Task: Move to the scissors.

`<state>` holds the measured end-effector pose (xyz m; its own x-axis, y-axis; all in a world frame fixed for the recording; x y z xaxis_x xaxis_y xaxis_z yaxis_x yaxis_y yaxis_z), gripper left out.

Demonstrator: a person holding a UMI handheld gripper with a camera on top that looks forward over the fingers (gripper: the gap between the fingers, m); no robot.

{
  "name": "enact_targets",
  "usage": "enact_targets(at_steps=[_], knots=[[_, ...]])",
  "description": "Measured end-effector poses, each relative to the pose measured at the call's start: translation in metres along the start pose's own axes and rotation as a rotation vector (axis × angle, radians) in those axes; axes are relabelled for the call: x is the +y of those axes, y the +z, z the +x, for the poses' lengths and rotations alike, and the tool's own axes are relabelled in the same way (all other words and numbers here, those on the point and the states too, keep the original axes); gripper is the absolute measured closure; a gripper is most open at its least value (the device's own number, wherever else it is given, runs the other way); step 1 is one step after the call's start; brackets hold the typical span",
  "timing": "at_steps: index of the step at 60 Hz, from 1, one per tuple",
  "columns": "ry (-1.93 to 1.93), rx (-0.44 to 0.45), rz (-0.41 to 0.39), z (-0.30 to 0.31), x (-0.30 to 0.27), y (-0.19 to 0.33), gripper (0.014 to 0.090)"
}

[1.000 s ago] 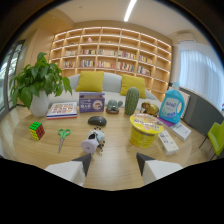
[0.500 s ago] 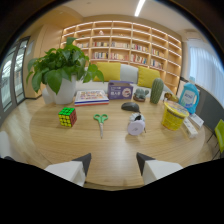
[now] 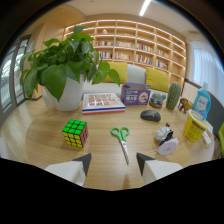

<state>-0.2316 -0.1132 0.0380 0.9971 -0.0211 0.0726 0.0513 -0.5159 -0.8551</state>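
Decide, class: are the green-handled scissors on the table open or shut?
Shut. The scissors lie flat on the table, blades together as one strip, just ahead of the open gripper fingers.

I see a puzzle cube (image 3: 75, 133), potted plant (image 3: 65, 75), book (image 3: 103, 102) and mouse (image 3: 150, 115) on the tabletop (image 3: 40, 130).

The gripper (image 3: 112, 165) has its fingers spread apart, and the bare strip of wooden table (image 3: 40, 135) just ahead of them lies open up to the scissors (image 3: 121, 141), whose blades point back toward the gap. A puzzle cube (image 3: 76, 133) stands near on the left of that lane, and a small white gadget (image 3: 167, 141) on the right. Beyond the scissors, a dark mouse (image 3: 150, 115), a flat book (image 3: 102, 102), a purple box (image 3: 135, 93) and a potted plant (image 3: 67, 75) crowd the table's far edge.
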Motion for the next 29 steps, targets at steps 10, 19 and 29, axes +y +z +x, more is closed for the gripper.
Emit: enact_targets(at_steps=[10, 19, 29], knots=[[-0.002, 0.016, -0.01, 0.006, -0.003, 0.021, 0.0187], [-0.002, 0.026, -0.014, 0.012, -0.003, 0.031, 0.0188], [-0.021, 0.028, -0.015, 0.014, -0.003, 0.034, 0.0187]])
